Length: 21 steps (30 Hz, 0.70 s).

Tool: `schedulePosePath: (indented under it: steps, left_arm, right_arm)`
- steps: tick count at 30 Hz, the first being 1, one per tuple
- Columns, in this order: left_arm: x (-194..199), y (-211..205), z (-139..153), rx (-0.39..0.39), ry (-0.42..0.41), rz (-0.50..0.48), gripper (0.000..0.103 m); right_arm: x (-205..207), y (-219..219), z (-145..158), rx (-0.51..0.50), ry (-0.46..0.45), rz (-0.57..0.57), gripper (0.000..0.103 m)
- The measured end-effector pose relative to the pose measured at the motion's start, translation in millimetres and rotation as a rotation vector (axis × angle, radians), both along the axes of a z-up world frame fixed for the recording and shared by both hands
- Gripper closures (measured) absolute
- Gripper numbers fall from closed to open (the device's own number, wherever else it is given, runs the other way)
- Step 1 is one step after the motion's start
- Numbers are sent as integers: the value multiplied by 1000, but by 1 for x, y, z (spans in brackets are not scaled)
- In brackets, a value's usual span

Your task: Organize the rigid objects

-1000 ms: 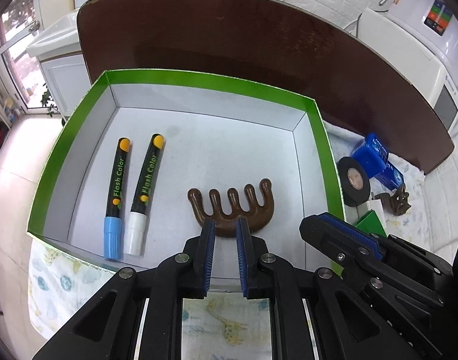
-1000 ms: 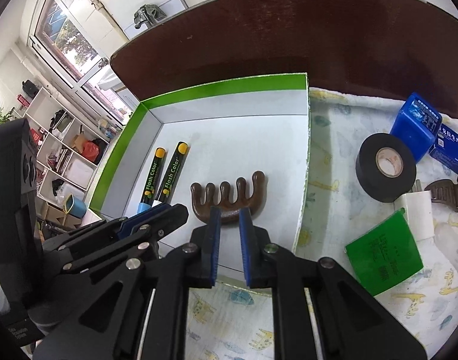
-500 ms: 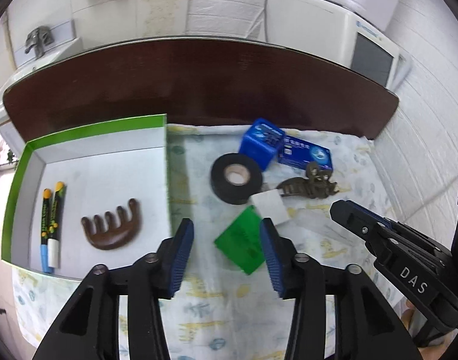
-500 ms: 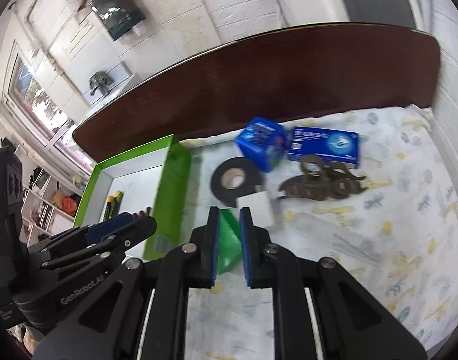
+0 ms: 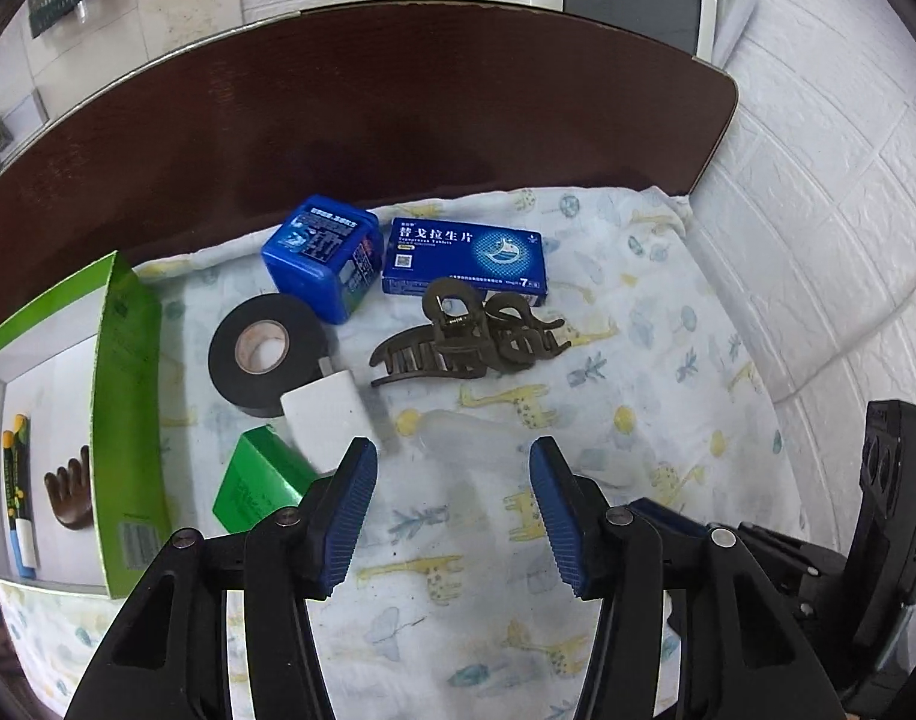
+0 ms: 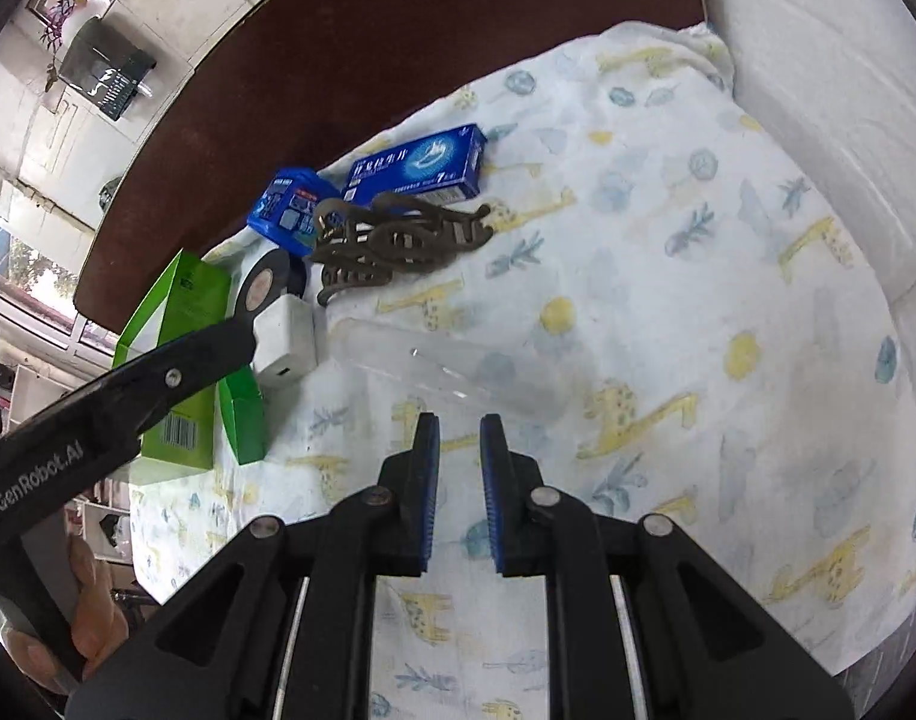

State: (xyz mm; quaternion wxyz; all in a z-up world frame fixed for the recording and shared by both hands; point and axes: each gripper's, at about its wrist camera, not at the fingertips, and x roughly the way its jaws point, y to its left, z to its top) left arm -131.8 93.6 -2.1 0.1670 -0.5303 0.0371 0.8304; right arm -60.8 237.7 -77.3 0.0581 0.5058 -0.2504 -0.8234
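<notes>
The left tool [image 5: 452,504] hung tilted down over a giraffe-print cloth [image 5: 632,360] with its blue pads spread apart and nothing between them; its jaws had just been opening. Directly beyond its tips lay a clear plastic case [image 5: 464,438], hard to make out against the cloth, with no pad touching it. The right tool [image 6: 460,480] was pressed nearly together, a narrow gap between its pads and nothing pinched, and the same clear case [image 6: 452,372] lay just ahead of its tips. Further back on the cloth lay a brown hair claw clip [image 5: 464,342], and behind it a flat blue medicine box [image 5: 464,264] beside a blue cube-shaped container [image 5: 323,255]. A roll of black tape [image 5: 260,354] lay in front of the blue container, with a white block [image 5: 329,414] against its near edge and a small green box [image 5: 260,480] just in front of that block. To the left stood a green-walled box [image 5: 125,420] with a white floor; inside it lay a brown wooden comb [image 5: 71,495] and, near its far left wall, two markers [image 5: 17,492] side by side. A dark brown board [image 5: 362,120] rose behind the cloth. In the right wrist view a person's hand [image 6: 89,618] gripped the left tool's handle at the lower left.
</notes>
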Motion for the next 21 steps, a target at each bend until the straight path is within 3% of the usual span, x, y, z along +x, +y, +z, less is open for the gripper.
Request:
schedulePosePath:
  steps: [4,8,15,17,19,21]
  left_arm:
    - [-8,9,-12,-19,-29,7,49]
    - [-14,14,-23,-37,-53,14,49]
    - [-18,11,-39,-33,-122,43,49]
    - [-16,11,-41,-20,-137,46,49]
    - [-15,11,-42,-18,-139,51,49]
    - [-15,10,-43,-21,-141,52,49]
  right_arm:
    - [-8,1,-10,45,-25,-15,88]
    - [-20,26,-12,92,-13,-122,88]
    - [-24,47,-4,35,14,-112,88]
    - [-29,48,-4,31,6,-94,83]
    - [-34,48,-5,45,-9,-78,69]
    - [-36,47,-6,48,-12,-65,68]
